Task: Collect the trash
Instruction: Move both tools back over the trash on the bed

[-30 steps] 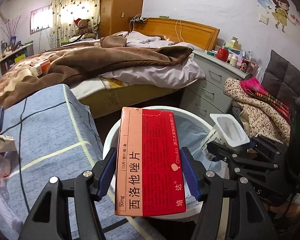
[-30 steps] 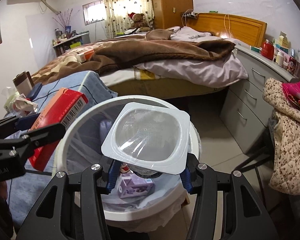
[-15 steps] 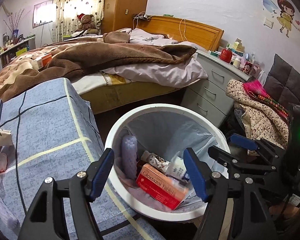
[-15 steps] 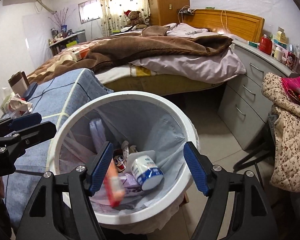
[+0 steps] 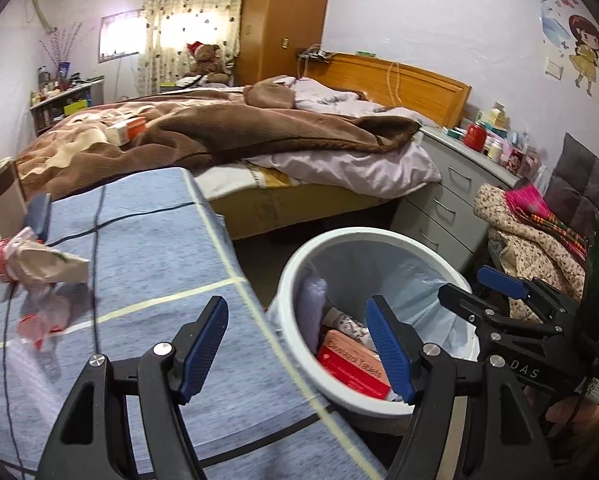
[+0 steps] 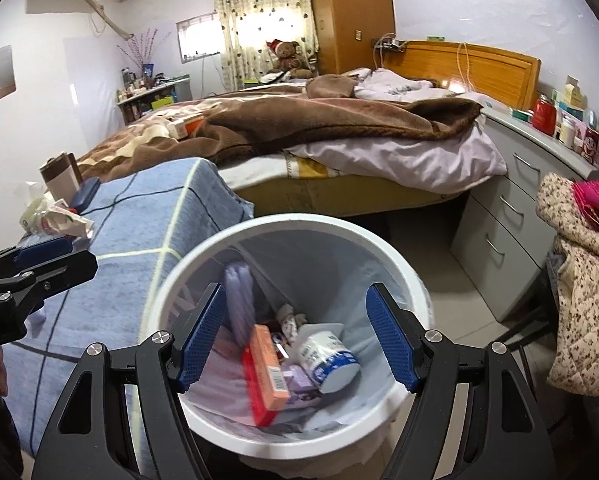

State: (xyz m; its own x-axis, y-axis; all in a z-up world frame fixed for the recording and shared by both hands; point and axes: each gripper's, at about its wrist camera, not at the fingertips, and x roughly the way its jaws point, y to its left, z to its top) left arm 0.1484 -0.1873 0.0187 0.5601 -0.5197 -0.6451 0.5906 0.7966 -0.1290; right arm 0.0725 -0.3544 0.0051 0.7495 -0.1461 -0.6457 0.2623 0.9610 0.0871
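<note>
Inside the white bin (image 6: 399,276): red medicine box (image 6: 265,372) and yogurt cup (image 6: 329,356). Right hand-held gripper (image 6: 295,336) above it, jaws spread, empty. Left hand-held gripper (image 5: 297,346) likewise spread, straddling the blue-clothed surface (image 5: 147,264) edge; crumpled wrappers (image 5: 31,268) there.

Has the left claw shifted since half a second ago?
Yes. The left claw, open and empty, has swung left: the trash bin, then centered between its fingers, now sits to the right, and the blue table cover fills more of the view.
</note>
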